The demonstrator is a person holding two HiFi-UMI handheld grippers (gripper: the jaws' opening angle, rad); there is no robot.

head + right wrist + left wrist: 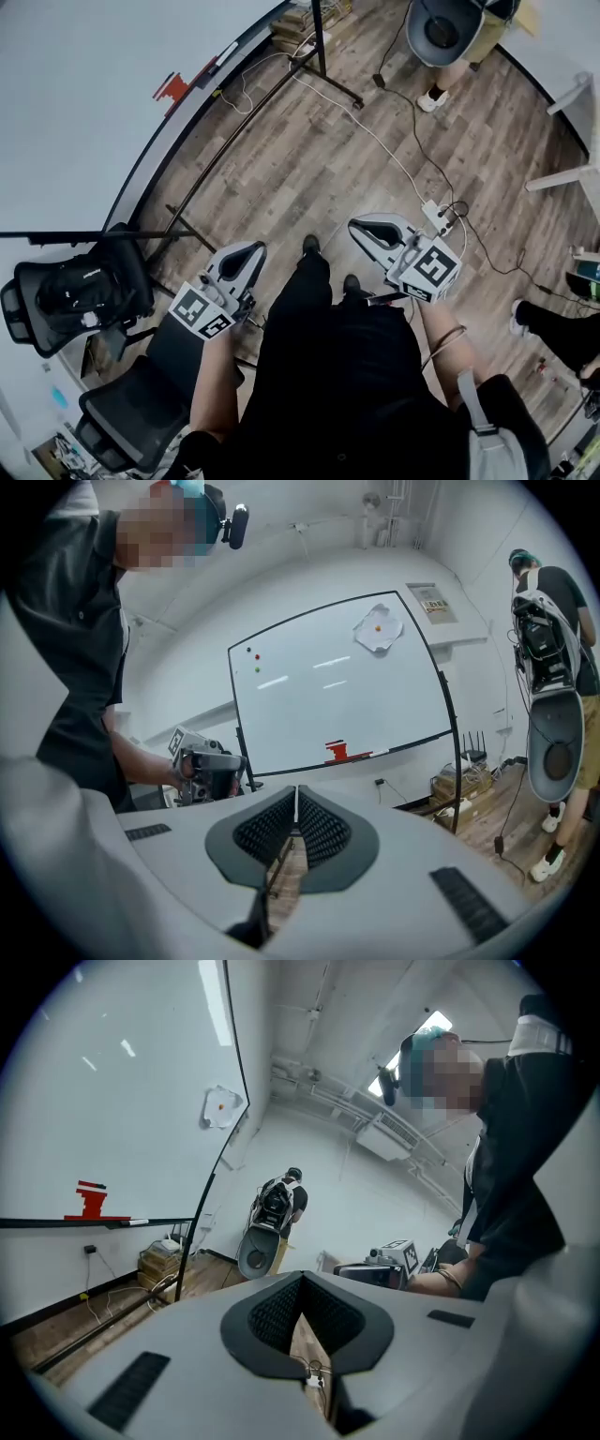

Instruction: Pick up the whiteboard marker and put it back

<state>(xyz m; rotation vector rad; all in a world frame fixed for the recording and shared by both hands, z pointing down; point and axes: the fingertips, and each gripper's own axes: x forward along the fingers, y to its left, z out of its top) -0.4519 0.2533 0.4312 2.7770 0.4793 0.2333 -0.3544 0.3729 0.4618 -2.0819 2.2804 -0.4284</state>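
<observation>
Left tongs (302, 1281) are clenched, pads pressed together with nothing between them, and the right tongs (296, 797) are clenched and empty too. Both are held out level in front of a person in black. Well ahead stands a whiteboard (337, 686) on a black frame. On its tray (412, 743) a red eraser (337, 752) sits, and just right of it lies a slim pale stick, probably the whiteboard marker (382, 752), too small to be sure. Below is a wood-plank floor (309, 159) crossed by white cables (375, 141) that run to a power strip (436, 214). Black office chairs (122, 412) stand at the left, one carrying a backpack (80, 281). A second person (553, 667) stands off to the right, near pale walls (309, 574).
</observation>
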